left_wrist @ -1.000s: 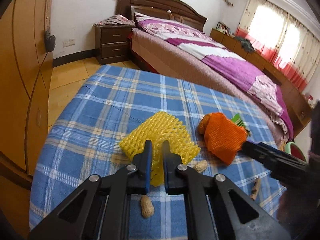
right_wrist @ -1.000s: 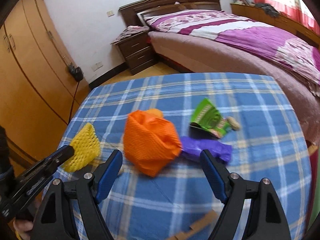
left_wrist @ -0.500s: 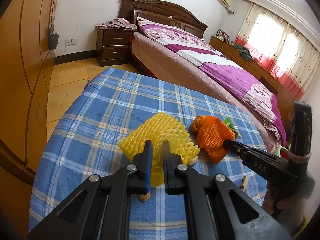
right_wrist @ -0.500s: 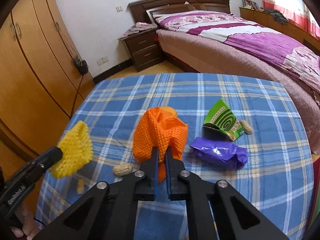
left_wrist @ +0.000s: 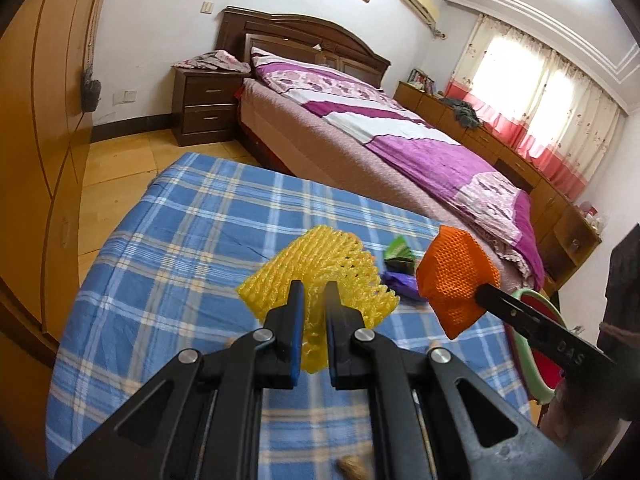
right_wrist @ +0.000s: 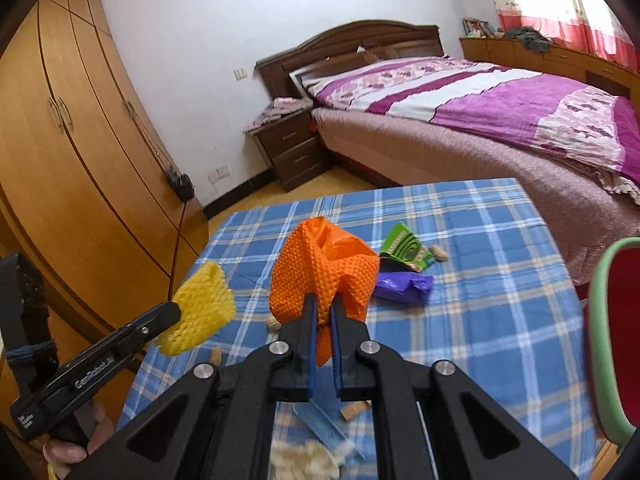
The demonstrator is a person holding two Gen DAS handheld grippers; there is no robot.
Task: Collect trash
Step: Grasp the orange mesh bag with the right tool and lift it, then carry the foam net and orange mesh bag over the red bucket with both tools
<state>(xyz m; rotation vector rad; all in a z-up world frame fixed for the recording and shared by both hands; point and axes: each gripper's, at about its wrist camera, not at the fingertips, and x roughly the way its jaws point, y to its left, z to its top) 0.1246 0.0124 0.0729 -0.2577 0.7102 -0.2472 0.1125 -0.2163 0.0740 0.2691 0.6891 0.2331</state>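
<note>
Right gripper [right_wrist: 323,312] pinches orange net [right_wrist: 320,268] (lifted).

Home bedroom (bed [left_wrist: 400,152], nightstand [left_wrist: 206,114])

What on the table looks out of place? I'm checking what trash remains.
A green wrapper, a crumpled purple wrapper and peanuts lie scattered on the plaid tablecloth; torn scraps sit near its front edge.

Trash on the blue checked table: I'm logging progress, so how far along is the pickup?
Done: nothing is visibly binned yet. In hand: the left gripper is shut on the yellow foam net, the right gripper on the orange foam net, both lifted off the cloth. Left: the green wrapper, purple wrapper, peanuts and scraps near the table's front edge.
</note>
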